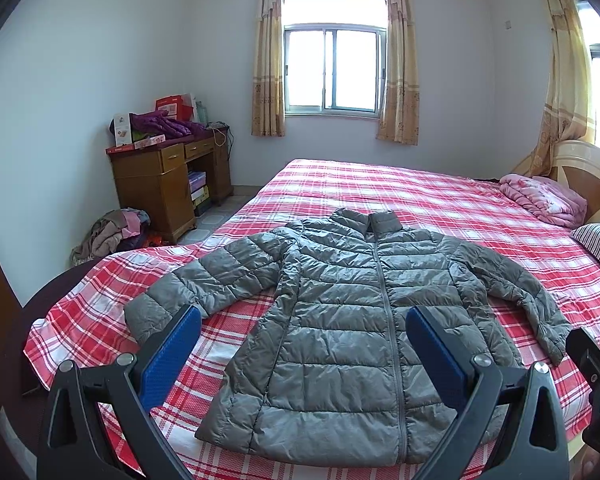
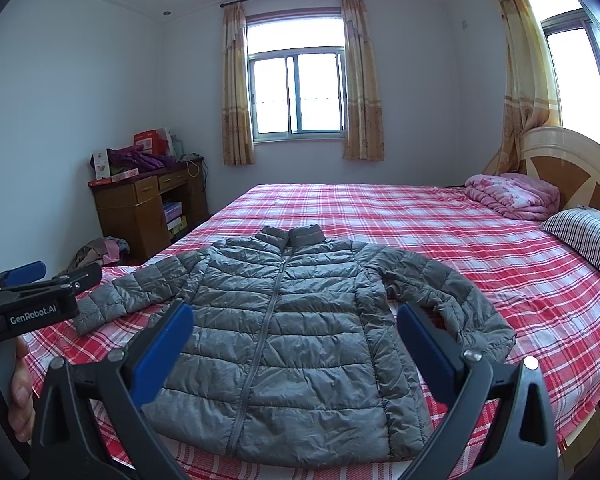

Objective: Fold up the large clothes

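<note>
Left wrist view: jacket [image 1: 340, 320] flat beyond left gripper [image 1: 303, 354], fingers wide apart, empty.

Your bed [image 1: 380, 188] wears a red and white checked sheet [image 1: 228, 332]. A grey padded jacket [image 1: 340, 332] lies flat on it, zipped, sleeves out. At the headboard end you have a folded pink quilt [image 1: 548, 200] and a striped pillow [image 1: 598, 246].
</note>
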Tool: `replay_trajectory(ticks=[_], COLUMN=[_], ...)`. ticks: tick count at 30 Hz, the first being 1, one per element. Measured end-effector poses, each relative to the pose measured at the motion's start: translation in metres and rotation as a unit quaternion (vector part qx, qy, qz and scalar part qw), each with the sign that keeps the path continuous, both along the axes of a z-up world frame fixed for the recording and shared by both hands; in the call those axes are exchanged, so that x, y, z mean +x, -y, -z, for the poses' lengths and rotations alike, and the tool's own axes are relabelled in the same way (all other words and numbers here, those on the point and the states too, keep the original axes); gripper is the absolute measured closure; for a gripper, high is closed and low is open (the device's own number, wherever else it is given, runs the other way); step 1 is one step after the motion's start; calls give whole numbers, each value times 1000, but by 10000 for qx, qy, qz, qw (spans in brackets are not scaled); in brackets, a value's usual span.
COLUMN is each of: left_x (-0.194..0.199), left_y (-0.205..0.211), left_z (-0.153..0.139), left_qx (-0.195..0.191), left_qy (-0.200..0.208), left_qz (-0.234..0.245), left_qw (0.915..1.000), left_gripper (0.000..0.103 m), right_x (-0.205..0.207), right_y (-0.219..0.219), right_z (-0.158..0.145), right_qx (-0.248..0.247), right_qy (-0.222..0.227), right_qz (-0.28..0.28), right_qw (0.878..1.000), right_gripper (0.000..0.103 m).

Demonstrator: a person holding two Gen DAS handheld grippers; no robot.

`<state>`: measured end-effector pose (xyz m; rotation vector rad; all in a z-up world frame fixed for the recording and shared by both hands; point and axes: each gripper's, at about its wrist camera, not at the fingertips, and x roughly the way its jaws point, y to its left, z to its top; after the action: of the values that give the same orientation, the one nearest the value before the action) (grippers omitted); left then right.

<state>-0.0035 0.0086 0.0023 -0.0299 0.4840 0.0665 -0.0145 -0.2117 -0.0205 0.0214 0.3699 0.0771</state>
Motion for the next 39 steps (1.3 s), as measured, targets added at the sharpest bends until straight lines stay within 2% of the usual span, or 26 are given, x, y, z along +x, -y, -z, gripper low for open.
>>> replay_trajectory(ticks=[12, 16, 19, 24, 28, 32, 35, 39], left_x=[7, 16, 26, 58, 93, 133, 163, 199], left_y=[0, -5, -4, -10, -14, -10, -8, -11], left_z=[7, 17, 28, 63, 92, 117, 135, 156], left_qx=[4, -161, -122, -34, 24, 305, 435, 578], left_qy=[-88, -237, -315, -639, -984, -1149, -1270, -1578], left_qz=[-52, -10, -10, -95, -145, -204, -238, -405], left_qw=[9999, 9996, 9994, 9979, 9950, 9927, 9907, 9849], left_gripper=[1, 1, 1, 1, 1, 1, 1, 1], right_x=[2, 8, 22, 47, 70, 91, 104, 124], right_y=[-2, 3, 20, 76, 135, 202, 246, 287], right_z=[7, 13, 23, 45, 74, 107, 127, 147], right_qx=[36, 123, 268, 457, 875, 1306, 1496, 1696], right_qy=[-78, -165, -376, -644, -1060, -1462, -1662, -1912], right_qz=[-13, -53, 17, 719, 1343, 2044, 2515, 2834], right_qw=[10000, 9998, 9989, 9943, 9814, 9591, 9417, 9243], right_gripper=[0, 0, 0, 0, 0, 0, 5, 15])
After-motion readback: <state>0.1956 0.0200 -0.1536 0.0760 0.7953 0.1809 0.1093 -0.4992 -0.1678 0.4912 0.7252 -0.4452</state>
